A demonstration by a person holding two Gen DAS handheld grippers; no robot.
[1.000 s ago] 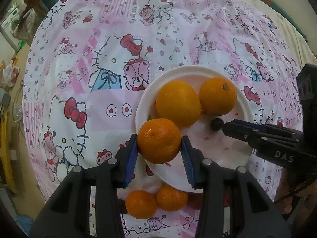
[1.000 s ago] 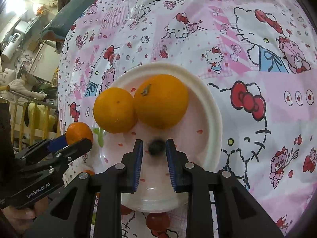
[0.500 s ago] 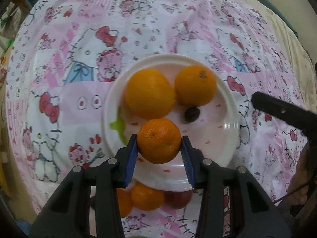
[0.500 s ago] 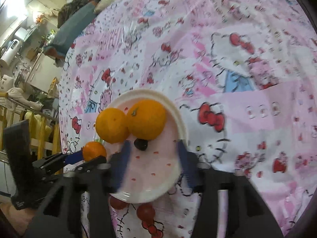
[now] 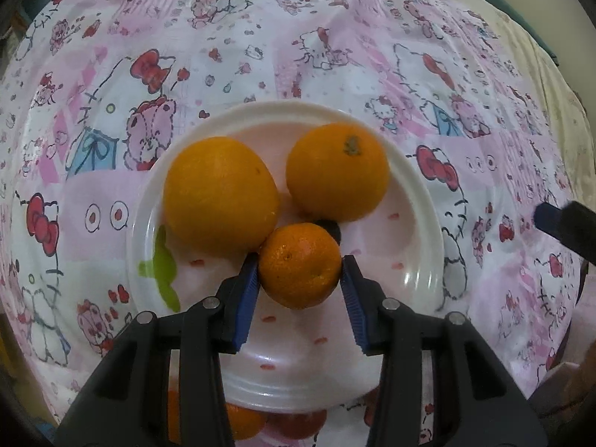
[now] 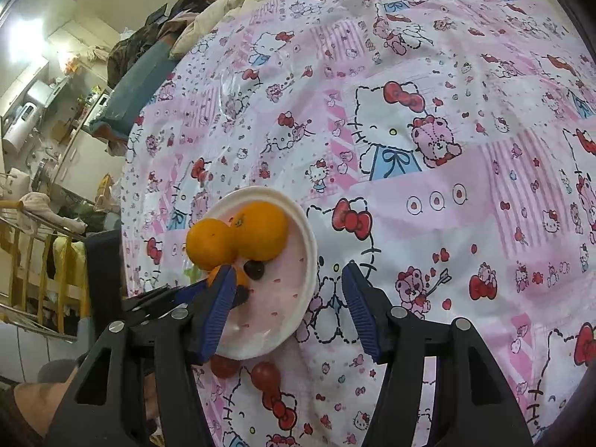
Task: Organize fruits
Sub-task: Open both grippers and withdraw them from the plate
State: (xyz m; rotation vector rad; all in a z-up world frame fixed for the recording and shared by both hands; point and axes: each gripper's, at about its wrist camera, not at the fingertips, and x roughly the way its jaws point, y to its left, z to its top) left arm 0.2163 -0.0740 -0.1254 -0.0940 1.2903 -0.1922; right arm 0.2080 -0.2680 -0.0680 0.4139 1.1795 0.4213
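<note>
Left wrist: fingers (image 5: 246,290) clamp mandarin (image 5: 300,265).

White plate (image 5: 417,260) on patterned tablecloth (image 5: 260,56): two large oranges (image 5: 221,205), one small dark fruit (image 5: 331,228). Left gripper (image 5: 300,272) clamps a small mandarin (image 5: 300,270) over the plate.

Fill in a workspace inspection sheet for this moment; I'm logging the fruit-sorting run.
Surface: Hello Kitty cloth over the table.
Job's things: white plate holds two large oranges, a dark small fruit; two red fruits beside the plate.
Clutter: nothing seen.
Grippers: left gripper shut on a mandarin over the plate; right gripper open, empty.
Cables: nothing seen.
Surroundings: bedding pile, wooden rail.
</note>
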